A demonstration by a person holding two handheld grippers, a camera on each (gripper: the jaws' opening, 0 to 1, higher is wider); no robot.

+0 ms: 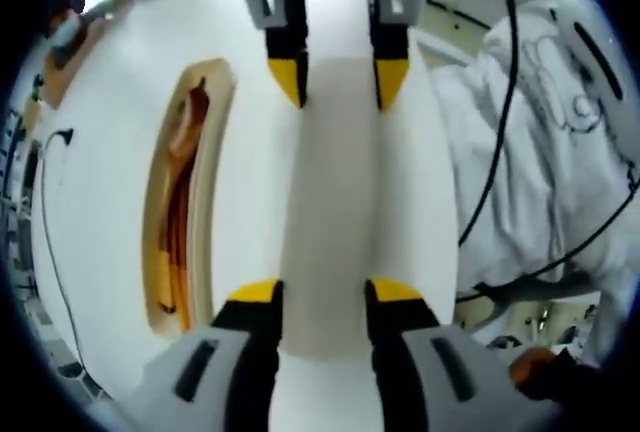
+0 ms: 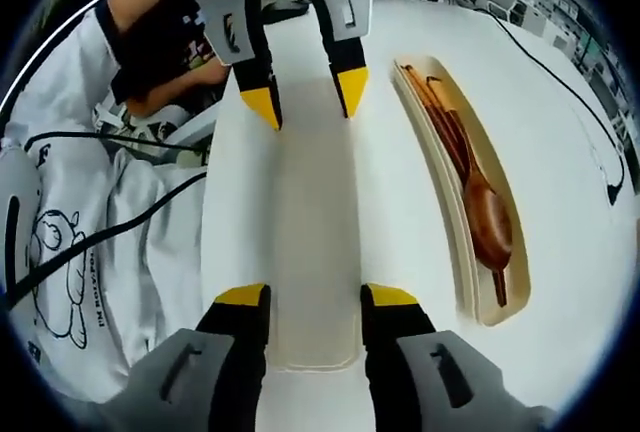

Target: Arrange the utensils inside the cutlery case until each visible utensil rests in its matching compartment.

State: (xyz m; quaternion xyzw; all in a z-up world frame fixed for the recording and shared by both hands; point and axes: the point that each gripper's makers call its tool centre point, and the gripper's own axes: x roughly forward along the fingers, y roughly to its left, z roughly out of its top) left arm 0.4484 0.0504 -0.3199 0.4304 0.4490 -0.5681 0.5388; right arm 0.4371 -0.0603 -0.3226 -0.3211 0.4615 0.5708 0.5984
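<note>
A long cream lid (image 1: 330,202) lies lengthwise on the white table, and a gripper grips each end of it. My left gripper (image 1: 325,292) has its yellow-tipped jaws against the lid's sides. My right gripper (image 2: 315,297) clamps the opposite end of the lid (image 2: 315,232). Each gripper faces the other: the right gripper (image 1: 340,77) comes in from the top of the left gripper view, the left gripper (image 2: 305,92) from the top of the right gripper view. Beside the lid lies the open cutlery case (image 2: 455,242) with a wooden spoon (image 2: 488,214) and chopsticks (image 2: 440,112) in it. The case (image 1: 215,152) is also in the left gripper view.
A person in a white printed shirt (image 2: 60,252) stands at the table edge next to the lid, with black cables (image 1: 490,182) hanging across the shirt. A thin black cable (image 2: 590,122) runs over the white table (image 2: 560,282) beyond the case.
</note>
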